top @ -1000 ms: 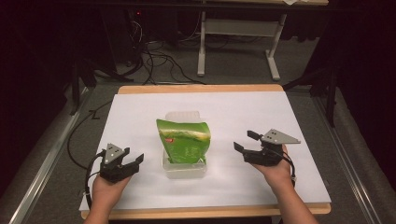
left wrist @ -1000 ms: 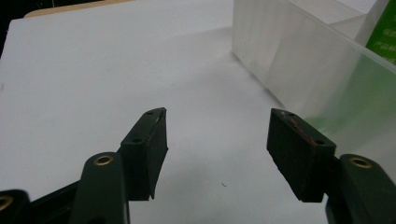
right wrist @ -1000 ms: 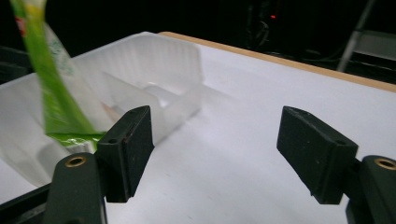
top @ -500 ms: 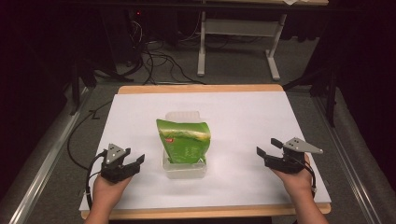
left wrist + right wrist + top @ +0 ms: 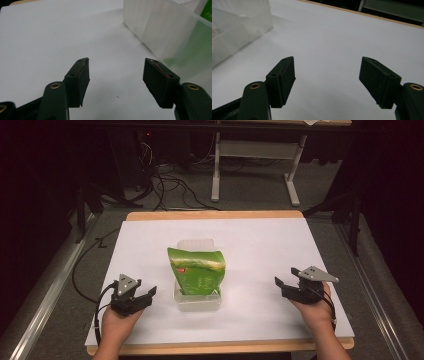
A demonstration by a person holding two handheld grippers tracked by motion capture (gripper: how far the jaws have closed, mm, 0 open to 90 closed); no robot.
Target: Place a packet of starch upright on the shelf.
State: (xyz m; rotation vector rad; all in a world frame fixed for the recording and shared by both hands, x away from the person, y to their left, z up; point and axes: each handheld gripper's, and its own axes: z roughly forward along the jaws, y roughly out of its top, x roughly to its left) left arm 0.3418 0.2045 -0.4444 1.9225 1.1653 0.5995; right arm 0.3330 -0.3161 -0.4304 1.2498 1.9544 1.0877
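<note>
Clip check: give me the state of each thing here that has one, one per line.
Left tongs: open, holding nothing.
Right tongs: open, holding nothing.
Green bag: upright in the box, leaning.
Clear box: lidless, holding the bag.

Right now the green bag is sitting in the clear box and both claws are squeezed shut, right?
Not quite. The green bag does sit in the clear box, but both claws are open: the left claw and right claw each show a wide gap in their own gripper views.
</note>
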